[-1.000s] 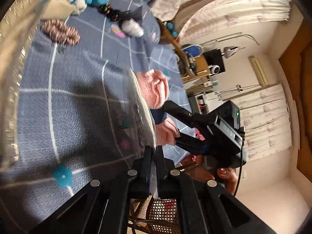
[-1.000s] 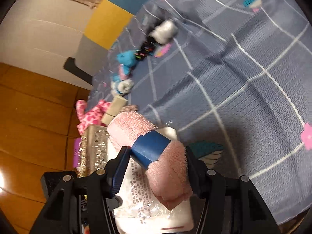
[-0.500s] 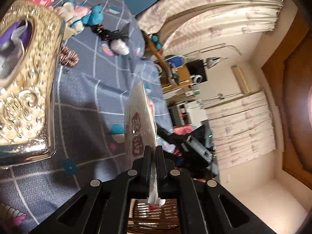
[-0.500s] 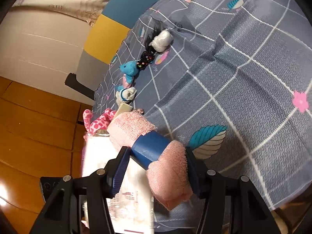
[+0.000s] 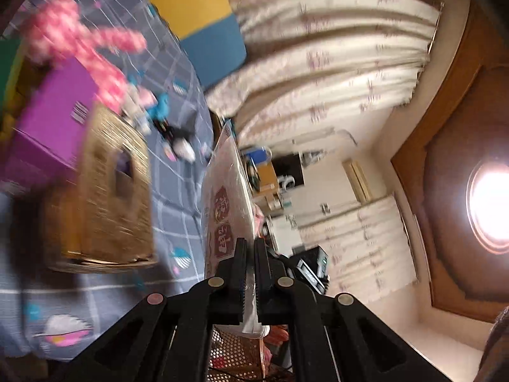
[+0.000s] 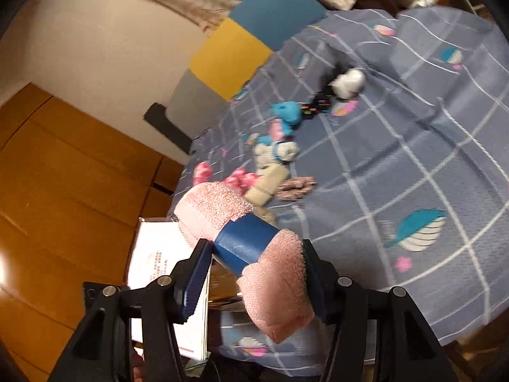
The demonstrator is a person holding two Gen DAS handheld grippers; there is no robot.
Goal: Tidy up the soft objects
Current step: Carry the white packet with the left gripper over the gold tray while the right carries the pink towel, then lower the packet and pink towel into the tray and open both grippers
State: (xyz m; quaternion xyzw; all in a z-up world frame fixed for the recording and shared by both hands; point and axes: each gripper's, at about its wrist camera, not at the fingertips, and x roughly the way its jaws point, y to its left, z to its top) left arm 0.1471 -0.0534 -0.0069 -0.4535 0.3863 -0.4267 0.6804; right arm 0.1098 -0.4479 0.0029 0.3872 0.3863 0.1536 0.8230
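Soft toys: pink spotted plush (image 5: 79, 47), blue plush (image 6: 286, 113) and white plush (image 6: 348, 82) are still lying scattered on the bed (image 6: 413, 159), so most sorting is looking undone.
Boxes: purple box (image 5: 54, 111) and gold tissue box (image 5: 105, 191) are sitting on the bed's left side.
Left claw (image 5: 249, 270): pressed together, pinching the edge of a flat plastic packet (image 5: 227, 191), holding it upright above the bed, pointing nearly level.
Right claw (image 6: 254, 273): partly spread, gripping a pink towel roll (image 6: 248, 245) with a blue band, tilting down over the bed's edge.
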